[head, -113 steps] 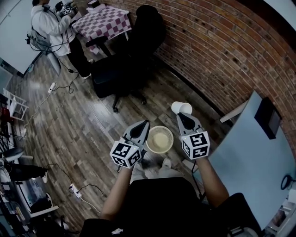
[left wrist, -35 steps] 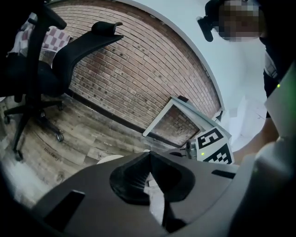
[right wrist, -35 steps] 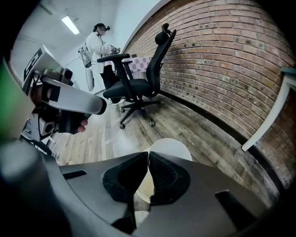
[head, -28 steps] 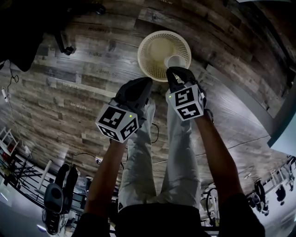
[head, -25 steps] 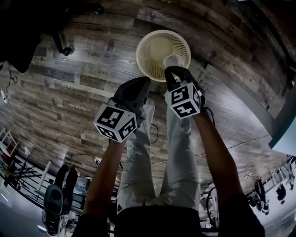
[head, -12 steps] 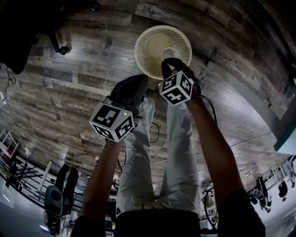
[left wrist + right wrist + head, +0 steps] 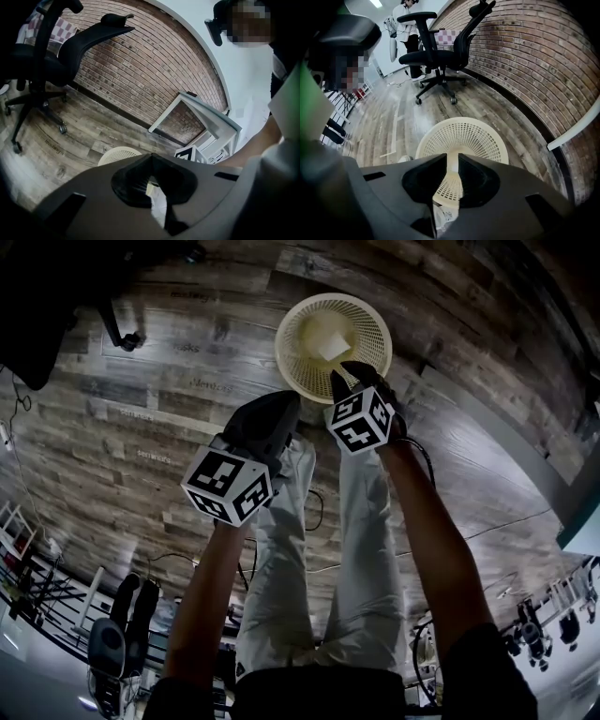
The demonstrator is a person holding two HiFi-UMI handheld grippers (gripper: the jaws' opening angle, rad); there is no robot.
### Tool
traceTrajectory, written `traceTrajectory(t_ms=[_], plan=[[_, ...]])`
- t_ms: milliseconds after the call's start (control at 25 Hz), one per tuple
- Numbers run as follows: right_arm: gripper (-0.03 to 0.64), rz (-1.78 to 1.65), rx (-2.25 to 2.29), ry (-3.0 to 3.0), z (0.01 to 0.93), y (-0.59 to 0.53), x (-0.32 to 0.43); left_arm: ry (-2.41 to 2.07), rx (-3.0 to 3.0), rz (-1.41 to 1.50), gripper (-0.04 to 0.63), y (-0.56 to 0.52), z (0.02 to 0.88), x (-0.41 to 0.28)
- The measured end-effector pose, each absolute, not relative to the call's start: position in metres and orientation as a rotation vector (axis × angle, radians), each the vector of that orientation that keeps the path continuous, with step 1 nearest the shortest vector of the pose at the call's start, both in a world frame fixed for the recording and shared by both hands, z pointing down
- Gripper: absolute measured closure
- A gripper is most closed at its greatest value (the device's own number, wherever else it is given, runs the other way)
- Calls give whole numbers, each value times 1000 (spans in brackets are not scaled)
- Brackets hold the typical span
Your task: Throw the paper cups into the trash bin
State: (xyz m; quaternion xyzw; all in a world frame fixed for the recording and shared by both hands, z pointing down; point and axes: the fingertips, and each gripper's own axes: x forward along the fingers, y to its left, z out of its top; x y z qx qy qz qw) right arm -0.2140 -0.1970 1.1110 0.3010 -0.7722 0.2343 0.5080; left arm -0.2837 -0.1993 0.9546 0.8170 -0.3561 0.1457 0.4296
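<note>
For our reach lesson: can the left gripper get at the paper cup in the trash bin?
Probably yes: the paper cup lies in the open-topped trash bin, nothing covers it, and the left gripper is near its rim.

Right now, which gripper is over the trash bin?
The right gripper: it is over the trash bin, jaws just opening with nothing between them; the paper cup lies inside. The left gripper is short of it, jaws together.

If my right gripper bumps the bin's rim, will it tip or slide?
The trash bin looks like thin perforated plastic, so probably light. On the smooth wood floor it likely slides; its tapered base might let it tip.
</note>
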Motion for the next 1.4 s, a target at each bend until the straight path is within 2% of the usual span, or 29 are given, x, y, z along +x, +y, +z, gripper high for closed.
traceTrajectory(t_ms=[600,760,1000,1200,1400], plan=[[565,675,953,-1889,1038,-195,-187,-929,2018,364,591,-204,926,-296],[593,654,961,-1923,1011,-200,-184,-915,2042,384,591,-210,913,-293],[609,619,988,-1985,951,-211,-186,-915,2090,376,591,-226,874,-283],[611,628,1022,-2035,887,-219,-194,-894,2213,519,591,-227,835,-270],[611,626,1053,-2092,834,-226,-202,-873,2244,473,591,-234,794,-262]])
